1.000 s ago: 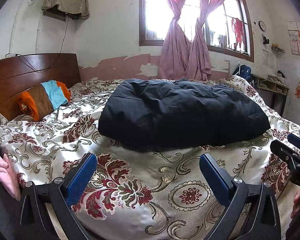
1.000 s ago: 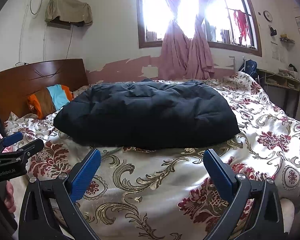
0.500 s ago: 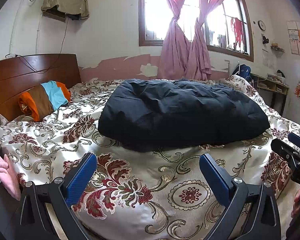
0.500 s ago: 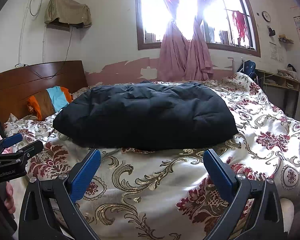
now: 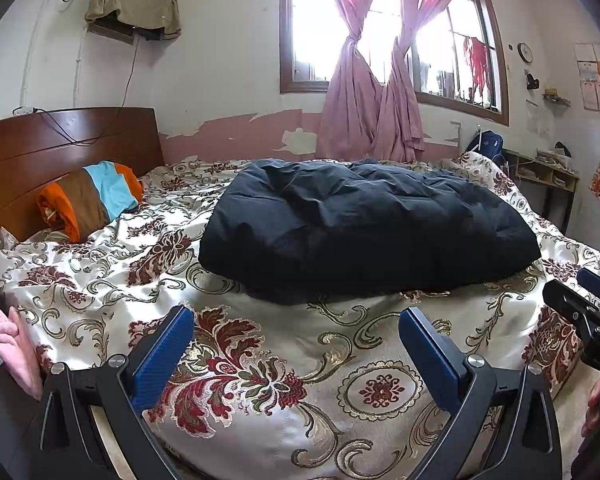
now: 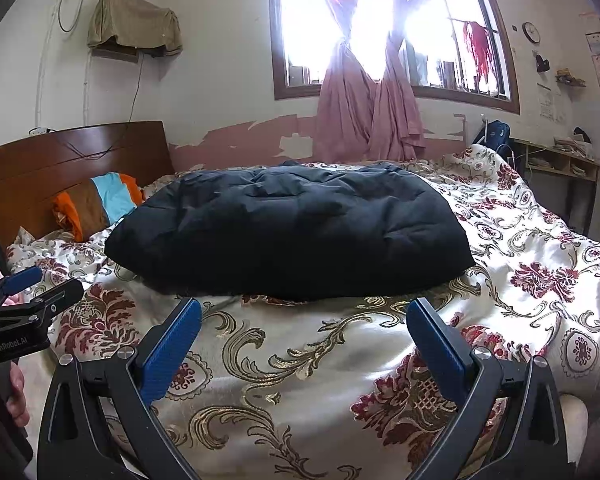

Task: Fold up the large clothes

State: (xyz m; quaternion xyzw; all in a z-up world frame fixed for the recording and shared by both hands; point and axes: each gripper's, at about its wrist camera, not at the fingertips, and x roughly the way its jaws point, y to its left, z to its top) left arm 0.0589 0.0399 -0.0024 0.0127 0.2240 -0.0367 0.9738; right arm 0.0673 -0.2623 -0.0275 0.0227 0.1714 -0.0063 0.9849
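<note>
Beyond both wide-spread tools (image 5: 296,354) (image 6: 304,346), black jacket (image 5: 364,232) lies.

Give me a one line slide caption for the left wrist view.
Left gripper open, fingers empty, above the floral bedspread, facing a puffy black jacket on the bed.

The underside of the black padded garment (image 5: 364,232) is hidden against the bedspread (image 5: 260,360); whether it is a coat cannot be told. The right gripper (image 5: 592,300) is cut off by the left wrist view's right edge. Papers on the far shelf unit (image 6: 560,162) are too small to read.
</note>
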